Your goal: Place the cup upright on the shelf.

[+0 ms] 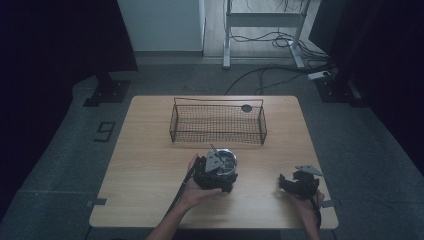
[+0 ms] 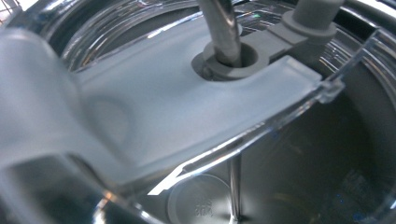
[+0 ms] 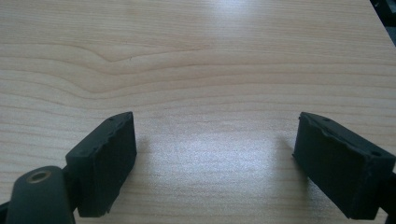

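Resting on the light wooden table (image 1: pixel 150 150), right gripper (image 3: pixel 215 163) jaws spread, empty. Left gripper (image 1: pixel 215 172) against the round clear plastic container (image 1: pixel 227 162), near the black wire basket (image 1: pixel 218 123); jaw state unclear.

— How's my left black two-jaw gripper (image 1: pixel 216 172)?

— Held in your left hand (image 1: pixel 196 192), forearm angling in from below; jaw state I can't tell.

— And my right black two-jaw gripper (image 3: pixel 215 158)?

— Jaws spread wide apart, low, near the front edge.
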